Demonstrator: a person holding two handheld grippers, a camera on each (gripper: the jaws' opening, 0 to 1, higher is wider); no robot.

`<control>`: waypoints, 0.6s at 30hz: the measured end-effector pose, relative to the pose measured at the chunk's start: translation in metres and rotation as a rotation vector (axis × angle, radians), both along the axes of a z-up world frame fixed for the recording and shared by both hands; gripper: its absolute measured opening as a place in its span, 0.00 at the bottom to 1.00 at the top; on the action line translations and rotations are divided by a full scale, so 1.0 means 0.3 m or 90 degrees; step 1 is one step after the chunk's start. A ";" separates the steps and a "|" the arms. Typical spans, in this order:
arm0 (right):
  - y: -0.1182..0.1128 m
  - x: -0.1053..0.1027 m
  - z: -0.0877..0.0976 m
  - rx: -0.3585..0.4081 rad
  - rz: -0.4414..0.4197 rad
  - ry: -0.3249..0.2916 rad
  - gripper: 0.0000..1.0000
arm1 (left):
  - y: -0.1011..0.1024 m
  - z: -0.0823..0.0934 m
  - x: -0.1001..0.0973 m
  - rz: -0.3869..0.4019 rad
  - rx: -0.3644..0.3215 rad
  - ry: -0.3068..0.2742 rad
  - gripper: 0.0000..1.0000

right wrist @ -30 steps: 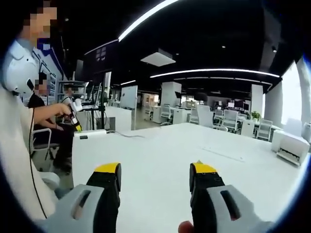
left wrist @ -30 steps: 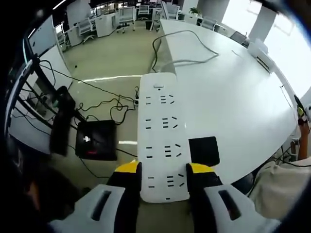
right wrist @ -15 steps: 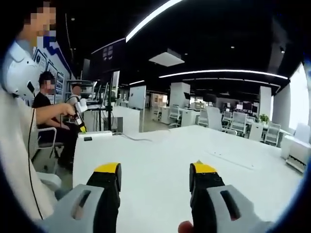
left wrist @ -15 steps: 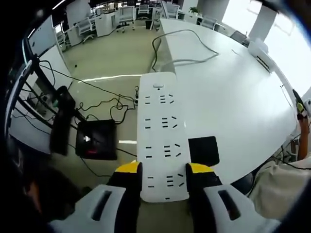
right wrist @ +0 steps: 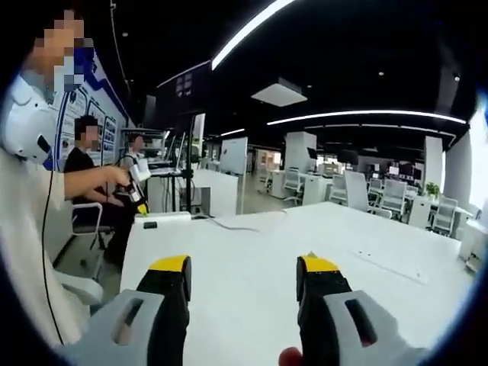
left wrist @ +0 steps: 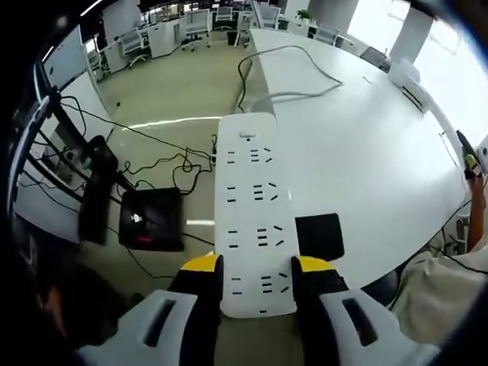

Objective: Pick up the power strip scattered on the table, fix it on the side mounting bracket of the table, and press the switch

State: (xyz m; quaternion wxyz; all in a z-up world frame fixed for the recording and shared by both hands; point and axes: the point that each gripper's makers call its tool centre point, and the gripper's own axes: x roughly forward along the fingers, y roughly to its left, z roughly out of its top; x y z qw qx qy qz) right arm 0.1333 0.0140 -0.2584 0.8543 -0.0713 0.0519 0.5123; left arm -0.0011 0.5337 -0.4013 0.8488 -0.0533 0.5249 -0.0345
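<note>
In the left gripper view, the left claw (left wrist: 257, 268) is clenched on the near end of a white power strip (left wrist: 254, 210), its yellow-tipped jaws pressing against the strip's two long sides. The strip runs away from the camera, socket face up, along the edge of the white tabletop (left wrist: 366, 152). A small black square pad (left wrist: 319, 236) lies on the tabletop just beside the strip. A grey cable (left wrist: 286, 72) runs from the strip's far end and loops across the tabletop. Beyond the tabletop edge, black cables (left wrist: 164, 164) and a black box (left wrist: 151, 219) lie on the floor.

In the right gripper view, the right claw (right wrist: 242, 278) is released, jaws well apart with nothing between them, hovering over the white tabletop (right wrist: 252, 252). At its far corner, another person's hand (right wrist: 126, 177) holds a gripper.
</note>
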 end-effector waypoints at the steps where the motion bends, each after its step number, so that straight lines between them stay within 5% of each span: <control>1: 0.012 0.005 0.001 -0.004 0.005 0.000 0.51 | 0.000 0.000 0.000 -0.001 0.000 0.000 0.40; 11: 0.176 0.060 0.034 -0.042 0.056 0.036 0.38 | -0.001 0.000 0.000 -0.004 0.000 0.000 0.40; 18: 0.300 0.079 0.056 -0.059 0.091 0.048 0.38 | -0.003 0.003 0.000 -0.006 0.002 0.007 0.40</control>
